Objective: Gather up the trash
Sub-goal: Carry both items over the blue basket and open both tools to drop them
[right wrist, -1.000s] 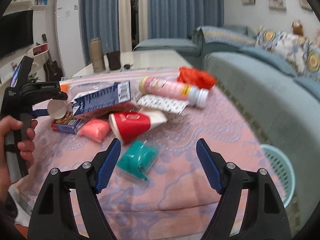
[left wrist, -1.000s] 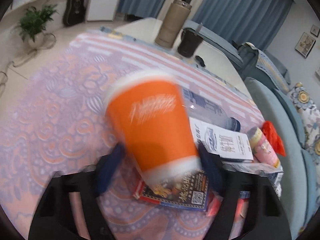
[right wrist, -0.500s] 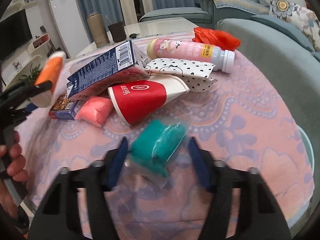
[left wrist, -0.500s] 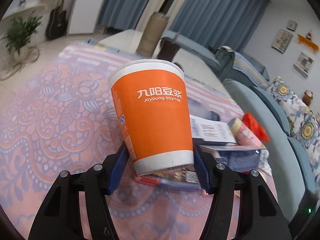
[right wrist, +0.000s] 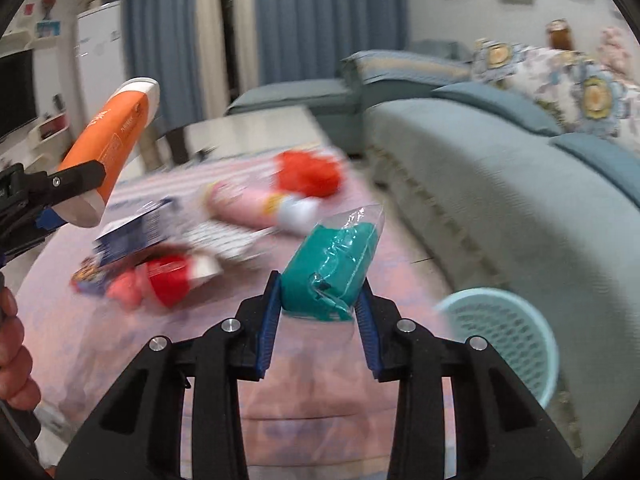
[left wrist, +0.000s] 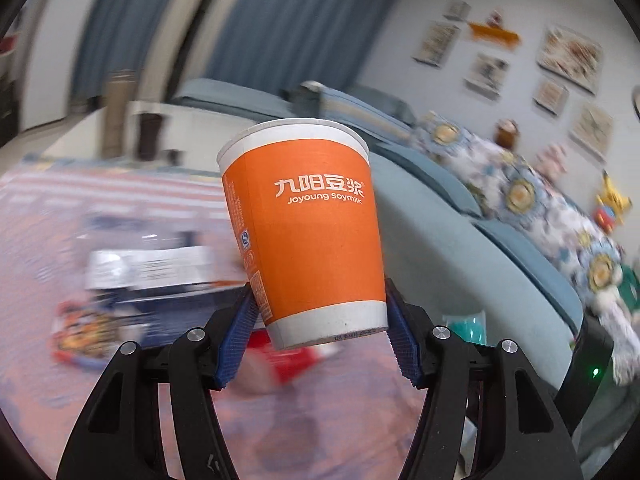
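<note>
While the left wrist view is smeared everywhere but its centre, the left gripper [left wrist: 320, 332] shows sharply: its blue pads press on both sides of the white base band of an orange paper cup [left wrist: 308, 232], jaws roughly half closed around it. The cup stands nearly upright, tipped a little, lifted clear of the pink patterned tablecloth [left wrist: 80, 400]; its mouth faces away, so whether anything is inside cannot be told. Behind it on the cloth lie a blurred blue and white carton [left wrist: 148, 276] and a colourful flat packet [left wrist: 86, 336], with something red [left wrist: 288, 364] just under the cup's base. A blue sofa [left wrist: 460, 264] runs along the right.

From the right wrist view, the right gripper [right wrist: 318, 312] has a teal packet in clear wrap [right wrist: 336, 268] between its pads, and its jaws are closing on it; the pads touch the packet's lower end and it is raised above the cloth. Lower right, beside the sofa [right wrist: 500, 208], a pale blue mesh basket [right wrist: 532, 344] stands on the floor; what shows of its inside looks empty. On the cloth farther back lie a red paper cup [right wrist: 172, 284] on its side, a pink lump [right wrist: 126, 292] touching it, the carton [right wrist: 136, 232], a pink bottle [right wrist: 256, 208] and a red crumpled bag [right wrist: 310, 174]. At the left edge the orange cup [right wrist: 112, 148] is tilted in the other gripper, with a hand [right wrist: 12, 356] below.
</note>
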`<action>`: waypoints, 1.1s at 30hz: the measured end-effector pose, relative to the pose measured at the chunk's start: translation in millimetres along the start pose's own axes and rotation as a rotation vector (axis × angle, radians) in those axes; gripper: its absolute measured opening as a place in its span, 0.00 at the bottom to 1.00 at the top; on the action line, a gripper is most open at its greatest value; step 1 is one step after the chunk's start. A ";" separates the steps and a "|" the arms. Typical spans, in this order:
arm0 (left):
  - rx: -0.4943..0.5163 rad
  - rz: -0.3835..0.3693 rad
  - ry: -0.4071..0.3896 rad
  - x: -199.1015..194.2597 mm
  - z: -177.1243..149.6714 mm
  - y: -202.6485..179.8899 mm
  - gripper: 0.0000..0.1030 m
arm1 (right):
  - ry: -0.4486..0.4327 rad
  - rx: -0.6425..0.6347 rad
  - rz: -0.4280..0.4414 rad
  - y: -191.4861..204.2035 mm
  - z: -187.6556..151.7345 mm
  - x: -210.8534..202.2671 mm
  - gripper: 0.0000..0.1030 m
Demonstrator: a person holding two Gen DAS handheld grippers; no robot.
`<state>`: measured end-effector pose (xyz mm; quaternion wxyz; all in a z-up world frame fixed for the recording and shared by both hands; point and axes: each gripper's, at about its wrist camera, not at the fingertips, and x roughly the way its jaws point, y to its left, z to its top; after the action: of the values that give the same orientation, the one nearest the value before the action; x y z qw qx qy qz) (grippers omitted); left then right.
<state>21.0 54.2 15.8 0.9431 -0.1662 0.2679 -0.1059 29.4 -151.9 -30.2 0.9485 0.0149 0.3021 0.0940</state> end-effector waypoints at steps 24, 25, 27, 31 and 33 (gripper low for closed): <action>0.325 -0.292 0.490 217.9 -98.9 -159.8 0.60 | 0.260 0.377 -0.290 -209.3 -91.4 68.7 0.33; 0.324 -0.291 0.495 220.9 -100.3 -159.8 0.62 | 0.267 0.384 -0.294 -212.1 -94.0 70.4 0.35; 0.314 -0.307 0.494 220.2 -97.7 -157.2 0.69 | 0.279 0.391 -0.303 -214.6 -96.6 72.6 0.45; 0.303 -0.310 0.463 211.2 -91.2 -153.8 0.74 | 0.275 0.396 -0.310 -218.4 -95.2 73.1 0.48; 0.302 -0.310 0.445 203.4 -86.7 -151.6 0.74 | 0.266 0.399 -0.305 -219.2 -92.2 69.4 0.48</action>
<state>127.0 -166.6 -93.2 0.8478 -0.0360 0.4207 -0.3209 68.9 -356.7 -163.8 0.8819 0.1433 0.4354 -0.1102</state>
